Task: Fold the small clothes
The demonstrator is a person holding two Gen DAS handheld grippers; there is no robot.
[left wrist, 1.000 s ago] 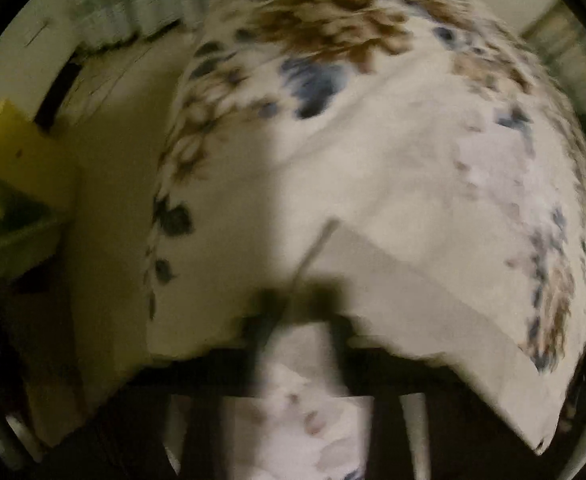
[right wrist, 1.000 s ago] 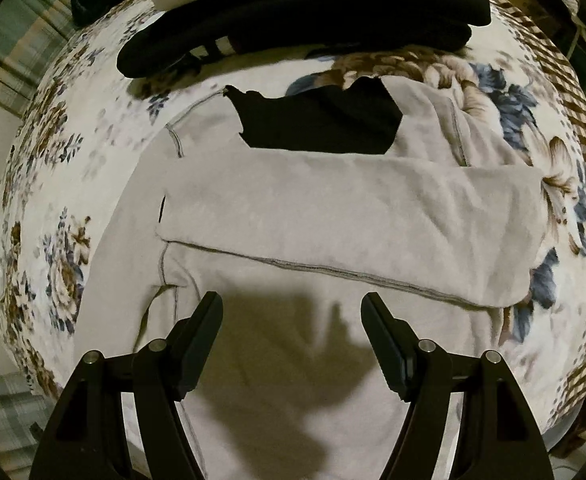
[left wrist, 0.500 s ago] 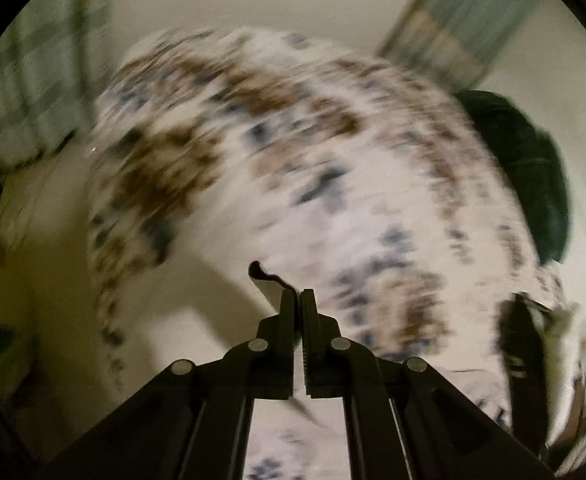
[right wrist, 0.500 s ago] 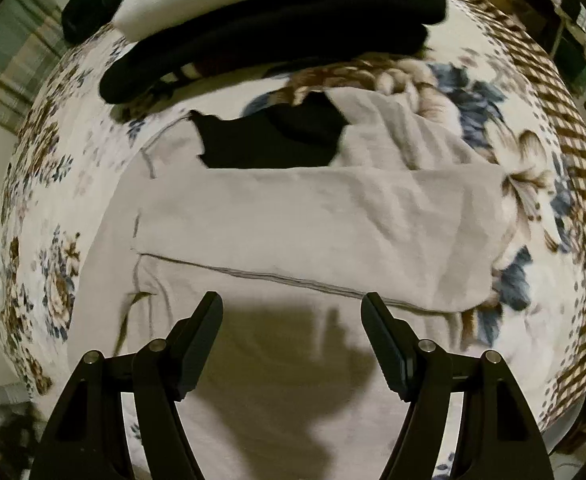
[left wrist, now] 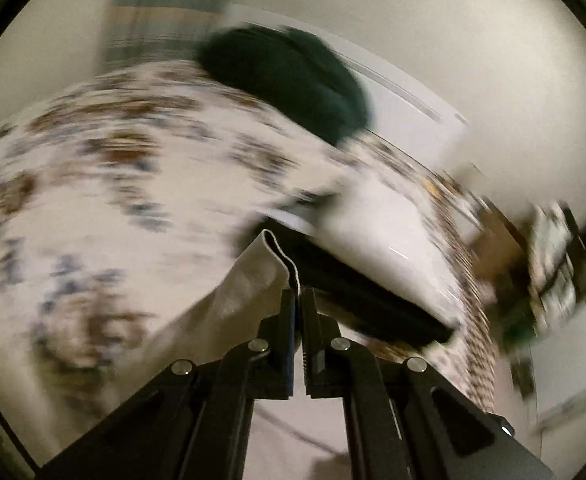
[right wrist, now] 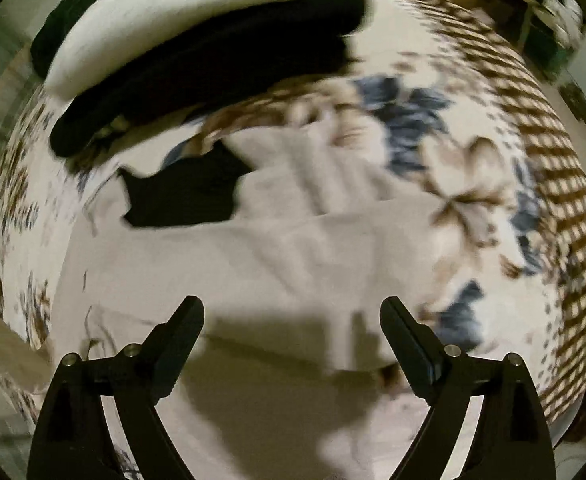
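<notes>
A pale grey garment with a black inner neck patch lies partly folded on the flowered bedspread. My right gripper hovers over its lower part, jaws opening wide, nothing between them. In the left wrist view my left gripper is shut on a hemmed edge of the grey garment, lifted above the bed; the cloth hangs down to the left of the fingers. The picture is blurred by motion.
A stack of folded clothes, black under white, sits at the far side of the bed. A dark green heap lies by the pale wall. The bedspread's brown checked border marks the right edge.
My left gripper has risen and swung across the bed, rolling, with the grey cloth's edge pinched in it. The right gripper has slid sideways over the garment and its jaws have spread wider.
</notes>
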